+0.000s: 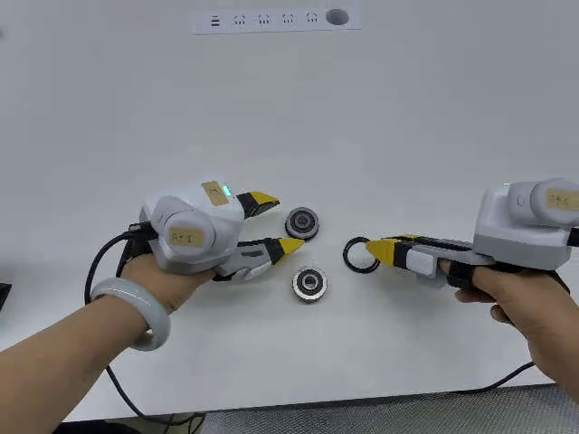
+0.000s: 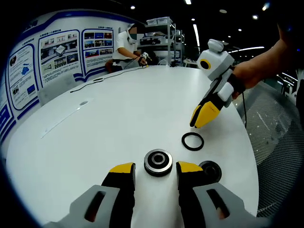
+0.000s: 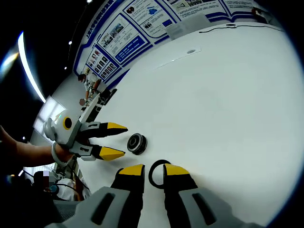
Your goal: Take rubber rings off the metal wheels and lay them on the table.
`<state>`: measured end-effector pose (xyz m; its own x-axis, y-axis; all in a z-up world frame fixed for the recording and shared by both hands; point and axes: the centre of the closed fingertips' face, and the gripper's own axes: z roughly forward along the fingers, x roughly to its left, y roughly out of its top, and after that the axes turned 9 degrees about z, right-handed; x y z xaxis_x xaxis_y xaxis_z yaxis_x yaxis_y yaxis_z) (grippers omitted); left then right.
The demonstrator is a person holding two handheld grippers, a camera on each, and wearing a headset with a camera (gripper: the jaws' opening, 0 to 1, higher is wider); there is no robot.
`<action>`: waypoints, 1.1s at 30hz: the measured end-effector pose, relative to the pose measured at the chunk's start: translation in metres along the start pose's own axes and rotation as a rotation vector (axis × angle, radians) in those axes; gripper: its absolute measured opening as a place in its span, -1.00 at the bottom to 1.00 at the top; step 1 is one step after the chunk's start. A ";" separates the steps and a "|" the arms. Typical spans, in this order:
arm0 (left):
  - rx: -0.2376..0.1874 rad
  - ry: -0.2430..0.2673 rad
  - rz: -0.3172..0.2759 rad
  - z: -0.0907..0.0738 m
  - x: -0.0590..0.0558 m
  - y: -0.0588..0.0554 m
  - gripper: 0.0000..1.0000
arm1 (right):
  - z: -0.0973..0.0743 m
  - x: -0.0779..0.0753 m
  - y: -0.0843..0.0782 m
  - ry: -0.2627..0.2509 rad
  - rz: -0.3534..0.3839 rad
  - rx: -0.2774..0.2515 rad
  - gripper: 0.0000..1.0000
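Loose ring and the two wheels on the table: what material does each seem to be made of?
Loose ring: thin, matt black, no shine; probably rubber. Far wheel and near wheel: bright silvery faces that catch the light, so likely bare metal, around a dark centre. The dark outer band on each may be a rubber ring; the pictures leave that open.

Just beyond the right jaw of the left gripper (image 2: 156, 167), a metal wheel (image 2: 213, 168) sits half hidden. The near edge of the rubber ring (image 3: 159, 162) disappears behind the jaws of the right gripper (image 3: 154, 171). The print on the wall posters (image 2: 57, 47) is unreadable.
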<state>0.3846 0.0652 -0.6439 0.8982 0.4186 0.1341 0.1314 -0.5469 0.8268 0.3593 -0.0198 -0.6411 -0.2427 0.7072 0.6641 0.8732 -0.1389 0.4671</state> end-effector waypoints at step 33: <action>0.040 -0.028 0.046 0.017 -0.004 0.003 -0.73 | 0.047 0.028 0.009 0.083 -0.014 0.037 -0.69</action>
<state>0.3887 0.0499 -0.6515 0.9150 0.3723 0.1554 0.1062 -0.5937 0.7976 0.3804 0.0317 -0.6457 -0.2880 0.6486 0.7045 0.8841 -0.1026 0.4559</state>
